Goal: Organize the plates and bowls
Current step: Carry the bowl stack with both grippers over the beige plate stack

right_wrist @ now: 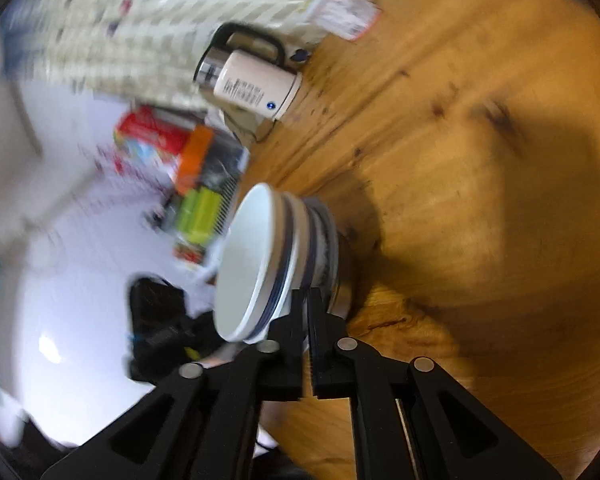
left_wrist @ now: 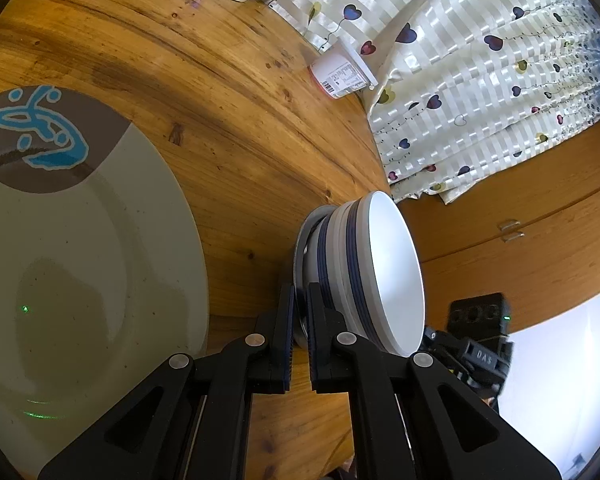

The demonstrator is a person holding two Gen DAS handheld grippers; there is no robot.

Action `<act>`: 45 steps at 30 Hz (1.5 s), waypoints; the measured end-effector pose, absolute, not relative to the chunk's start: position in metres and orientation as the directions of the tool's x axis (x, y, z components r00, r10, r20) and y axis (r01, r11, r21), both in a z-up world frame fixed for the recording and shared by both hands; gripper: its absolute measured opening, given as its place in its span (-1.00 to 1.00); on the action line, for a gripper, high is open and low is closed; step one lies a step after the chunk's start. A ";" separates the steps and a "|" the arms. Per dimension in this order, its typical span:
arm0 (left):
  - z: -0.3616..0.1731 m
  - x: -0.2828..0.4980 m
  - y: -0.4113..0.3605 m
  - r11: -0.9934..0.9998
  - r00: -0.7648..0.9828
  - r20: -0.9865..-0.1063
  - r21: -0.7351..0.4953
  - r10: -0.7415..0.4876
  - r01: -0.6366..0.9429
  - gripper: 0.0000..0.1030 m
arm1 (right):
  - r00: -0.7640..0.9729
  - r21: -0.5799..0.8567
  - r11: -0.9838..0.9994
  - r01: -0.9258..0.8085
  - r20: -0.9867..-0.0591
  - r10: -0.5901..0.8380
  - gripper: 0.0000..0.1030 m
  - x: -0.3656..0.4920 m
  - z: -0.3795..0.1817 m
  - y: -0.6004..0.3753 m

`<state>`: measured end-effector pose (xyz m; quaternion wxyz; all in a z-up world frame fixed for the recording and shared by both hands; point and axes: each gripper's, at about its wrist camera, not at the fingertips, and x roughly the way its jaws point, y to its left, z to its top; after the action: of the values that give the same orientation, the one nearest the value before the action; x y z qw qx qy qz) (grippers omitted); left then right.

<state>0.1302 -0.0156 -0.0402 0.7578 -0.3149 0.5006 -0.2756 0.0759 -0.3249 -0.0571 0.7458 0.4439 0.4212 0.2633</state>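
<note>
- Broadly, the wooden table (left_wrist: 228,92) carries everything.
- Next, a grey plate (left_wrist: 100,264) with a blue motif lies on it, beside the bowls.
- A stack of bowls (left_wrist: 364,268) with blue bands sits near the table edge.
- Left gripper (left_wrist: 299,332): jaws nearly closed, pinching a rim at the stack's bottom.
- Right gripper (right_wrist: 305,332): jaws likewise narrow, clamped on a bowl rim from the opposite side.
- A white kettle (right_wrist: 256,84) stands well apart.

You see glossy glazed bowls (left_wrist: 384,272), varnished knotty wood table (left_wrist: 228,92), satiny cloth (left_wrist: 480,80) upper right, matt black plastic fingers (left_wrist: 320,344).
</note>
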 end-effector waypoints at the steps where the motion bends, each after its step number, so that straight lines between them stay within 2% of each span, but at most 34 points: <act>1: -0.040 0.130 -0.016 0.651 0.347 -0.586 -0.752 -0.732 0.103 -0.92 | 0.511 0.909 0.418 0.000 -0.359 0.781 -0.81 0.076 -0.063 -0.330; 3: -0.040 0.130 -0.016 0.653 0.347 -0.588 -0.751 -0.731 0.103 -0.92 | 0.522 0.921 0.389 0.020 -0.342 0.782 -0.80 0.075 -0.065 -0.334; 8: -0.041 0.131 -0.016 0.651 0.346 -0.586 -0.752 -0.733 0.103 -0.92 | 0.522 0.914 0.403 0.054 -0.370 0.769 -0.76 0.077 -0.066 -0.335; 10: -0.041 0.131 -0.016 0.651 0.346 -0.587 -0.752 -0.732 0.103 -0.92 | 0.518 0.914 0.400 0.065 -0.374 0.769 -0.56 0.078 -0.068 -0.335; 11: -0.041 0.131 -0.016 0.653 0.346 -0.589 -0.750 -0.730 0.103 -0.92 | 0.518 0.910 0.409 0.075 -0.386 0.764 -0.35 0.078 -0.069 -0.335; 13: -0.041 0.131 -0.017 0.650 0.345 -0.586 -0.753 -0.733 0.104 -0.91 | 0.519 0.908 0.411 0.083 -0.392 0.760 -0.29 0.076 -0.071 -0.338; 16: -0.041 0.131 -0.016 0.651 0.346 -0.587 -0.752 -0.732 0.103 -0.91 | 0.518 0.906 0.416 0.074 -0.391 0.761 -0.34 0.076 -0.069 -0.337; 18: -0.041 0.131 -0.016 0.650 0.345 -0.586 -0.753 -0.733 0.103 -0.91 | 0.510 0.908 0.414 0.066 -0.387 0.768 -0.67 0.077 -0.068 -0.335; 21: -0.041 0.131 -0.016 0.652 0.346 -0.588 -0.751 -0.732 0.102 -0.91 | 0.495 0.907 0.417 0.057 -0.388 0.778 -0.83 0.081 -0.068 -0.329; 45: -0.032 0.126 -0.024 0.675 0.351 -0.604 -0.728 -0.715 0.124 -0.91 | 0.515 0.878 0.479 0.010 -0.415 0.750 -0.86 0.081 -0.048 -0.324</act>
<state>0.1259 -0.0245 -0.0315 0.7668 -0.2962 0.4994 -0.2736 0.0808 -0.3244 -0.0478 0.7473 0.4461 0.4256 0.2477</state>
